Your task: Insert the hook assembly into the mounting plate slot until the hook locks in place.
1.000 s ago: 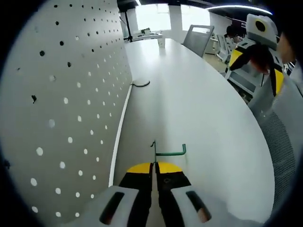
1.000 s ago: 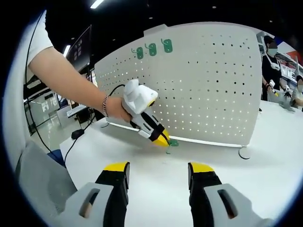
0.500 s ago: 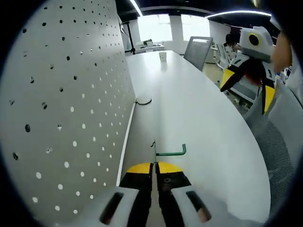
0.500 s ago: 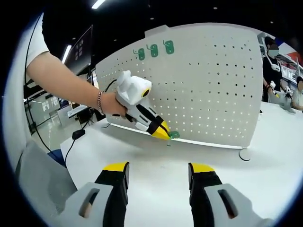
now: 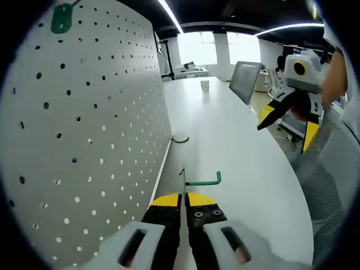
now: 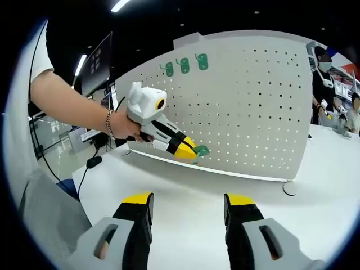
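Left gripper [image 5: 184, 205]: its yellow-tipped jaws are pressed together on the flat plate end of the green hook [image 5: 201, 181]; the thin rod of the hook goes out sideways from the tips and ends in a small upturned bend.
Left gripper from the right gripper view [image 6: 188, 151]: a hand [image 6: 125, 125] with a bracelet holds it in the air in front of the pegboard; the green hook [image 6: 200, 151] sticks out of the tips, close to the board face, but I cannot tell if it touches.
Right gripper [image 6: 189, 203]: the jaws stand wide apart with nothing between them, low over the white table [image 6: 185, 185], well apart from the pegboard.
Right gripper from the left gripper view [image 5: 286, 119]: it is held up over the far edge of the table, jaws apart.
Pegboard [image 6: 247, 107]: a white perforated panel that stands upright on the table; it runs along the side of the left gripper [image 5: 84, 129].
Hooks on the pegboard: three green hook plates [image 6: 184, 66] sit in a row near its top edge.
Around the pegboard: a round foot [image 6: 289, 188] lies at its lower corner; a grey chair [image 5: 246, 81] stands beside the table; a small cup [image 5: 205, 85] is at the far end of the table.
In the way: nothing stands between the held hook and the board face.
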